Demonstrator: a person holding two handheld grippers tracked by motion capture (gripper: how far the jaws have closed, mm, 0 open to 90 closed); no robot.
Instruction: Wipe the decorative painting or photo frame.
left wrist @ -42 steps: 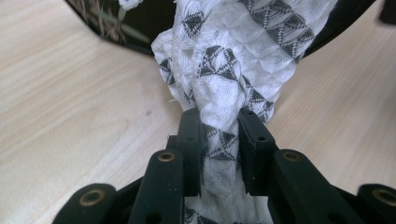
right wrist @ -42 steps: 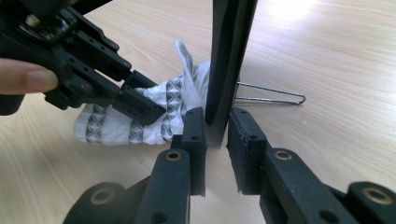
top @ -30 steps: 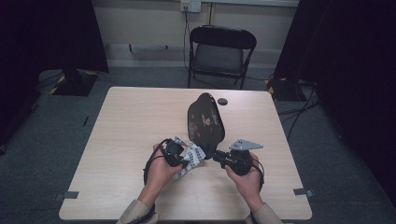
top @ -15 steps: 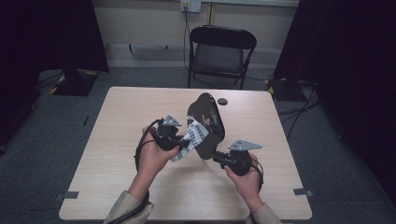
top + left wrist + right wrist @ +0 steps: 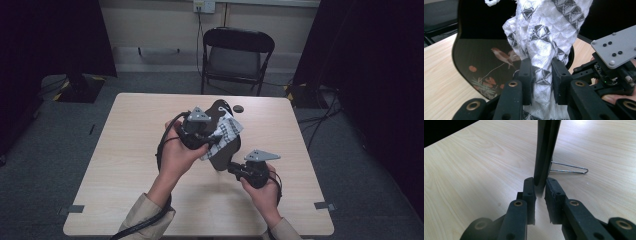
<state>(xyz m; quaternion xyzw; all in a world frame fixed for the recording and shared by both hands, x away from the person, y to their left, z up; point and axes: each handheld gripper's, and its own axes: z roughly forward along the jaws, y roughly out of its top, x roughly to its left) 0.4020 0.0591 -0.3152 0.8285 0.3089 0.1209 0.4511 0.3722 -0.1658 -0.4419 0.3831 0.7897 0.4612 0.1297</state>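
Left gripper [image 5: 212, 136] is lifted over the table [image 5: 125, 165], jaws clamped on a white patterned cloth [image 5: 544, 50] pressed against the black bird-print tray [image 5: 484, 62]. Right gripper [image 5: 539, 187] sits low near the table's front, forearm reaching in from below, jaws pinching the tray's bottom edge so it stands on end.

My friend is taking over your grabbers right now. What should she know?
Left gripper: shut on the patterned white cloth, raised against the dark painted plate.
Right gripper: shut on the plate's lower edge, holding it on edge over the table. A wire stand lies behind it.
Done: both things gripped.
Left: probably wiping the plate, then setting it down.
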